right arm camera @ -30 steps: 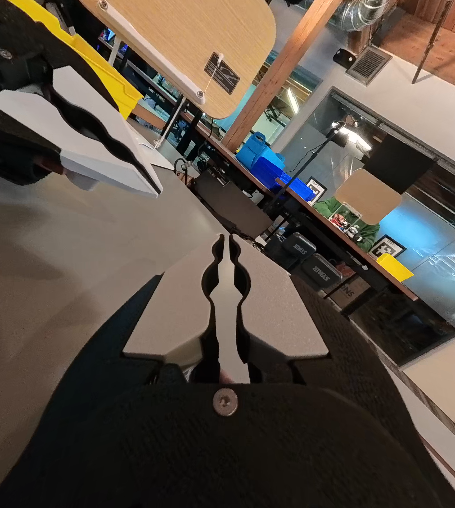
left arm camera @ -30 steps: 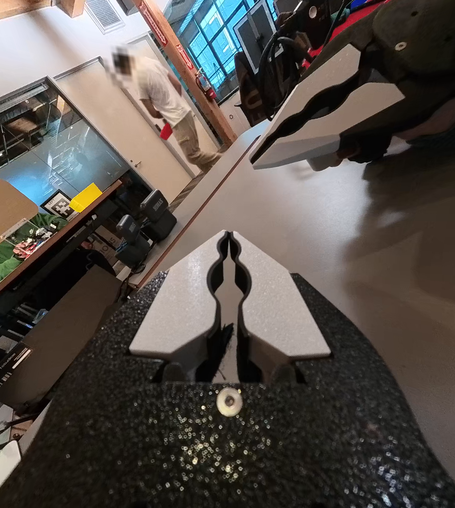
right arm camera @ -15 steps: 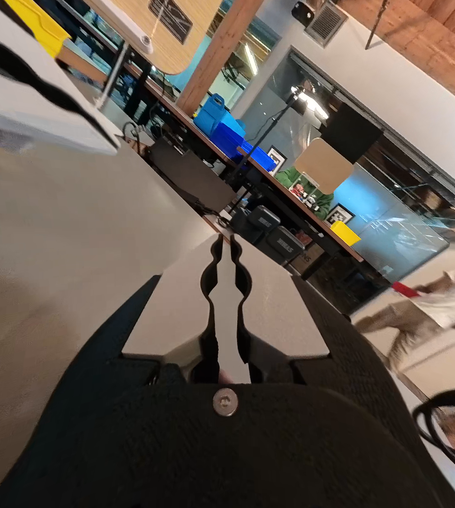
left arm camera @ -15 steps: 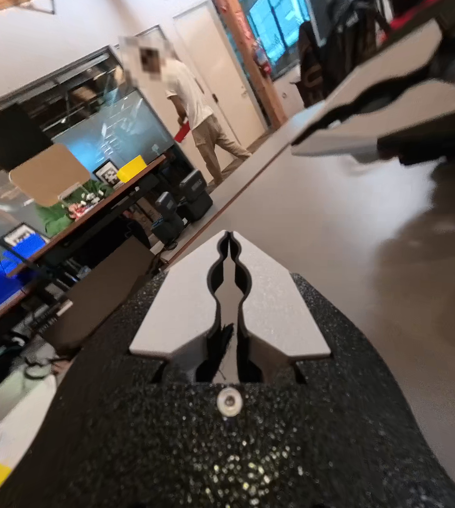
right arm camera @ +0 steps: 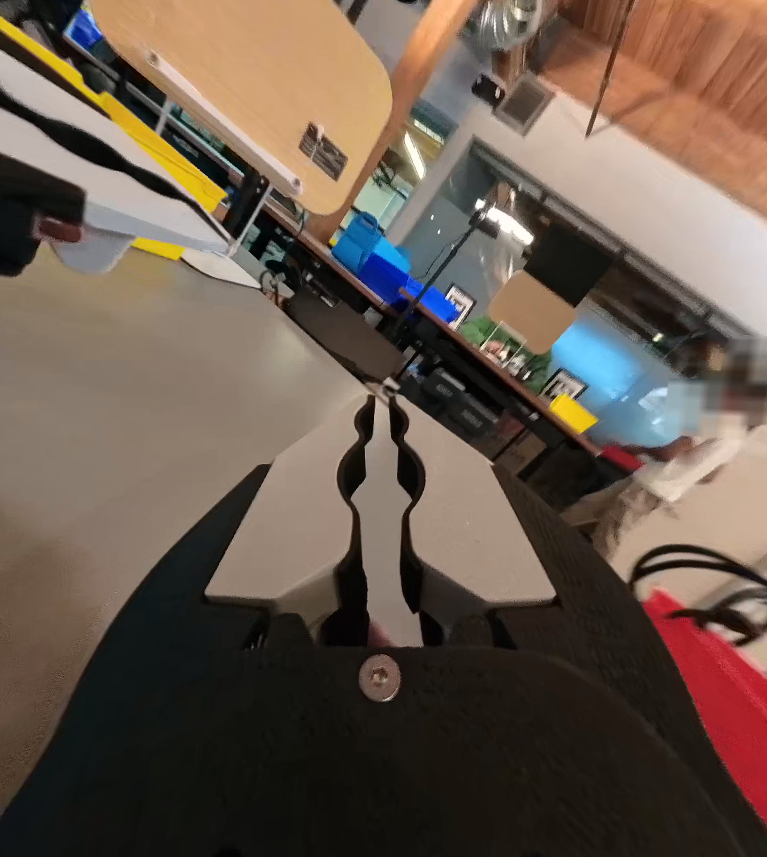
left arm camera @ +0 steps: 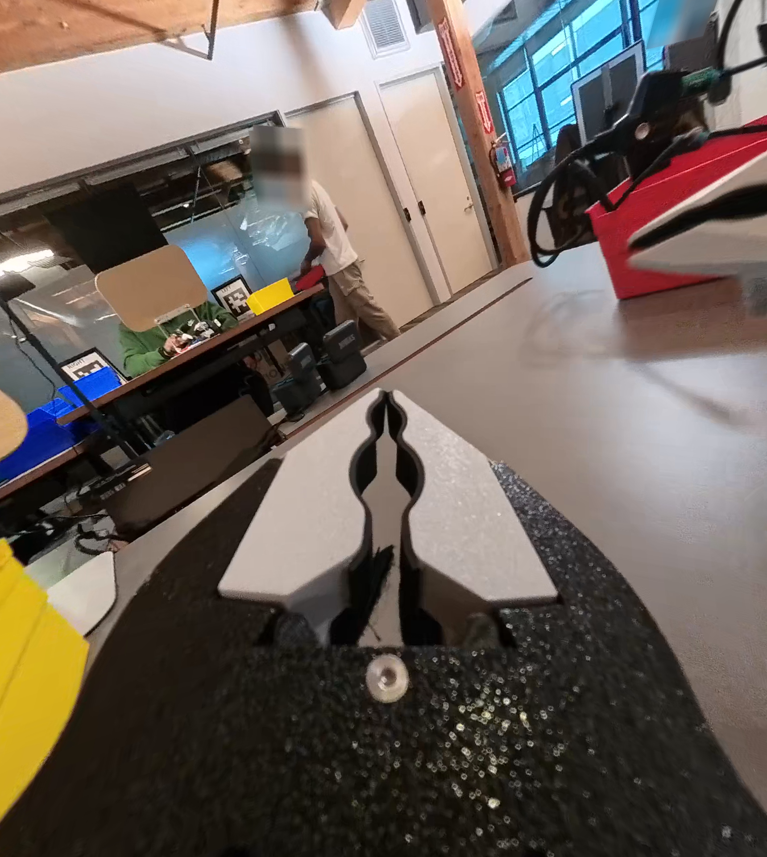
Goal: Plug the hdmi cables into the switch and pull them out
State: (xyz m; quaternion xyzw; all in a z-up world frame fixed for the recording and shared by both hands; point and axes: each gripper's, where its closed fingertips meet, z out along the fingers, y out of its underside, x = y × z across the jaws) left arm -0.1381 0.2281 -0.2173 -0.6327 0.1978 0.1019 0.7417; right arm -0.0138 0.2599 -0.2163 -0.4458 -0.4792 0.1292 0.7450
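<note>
I see left claw closed, tips touching, empty. Right claw nearly closed, empty. Both over surface.

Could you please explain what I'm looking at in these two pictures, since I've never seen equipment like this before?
There is no robot here: a person holds a hand-held gripper in each hand, and each carries a camera looking forward along its two grey fingers. One picture comes from the left gripper, the other from the right gripper. Each gripper also shows in the other's picture, off to the side. Both have their fingers nearly together at the tips with nothing between them, so nothing is held. They hover over a grey table. On it sits a red bin with looping black cables, and a yellow bin lies at the other side. I can't make out the switch itself. Behind is a workshop with other people at work.
</note>
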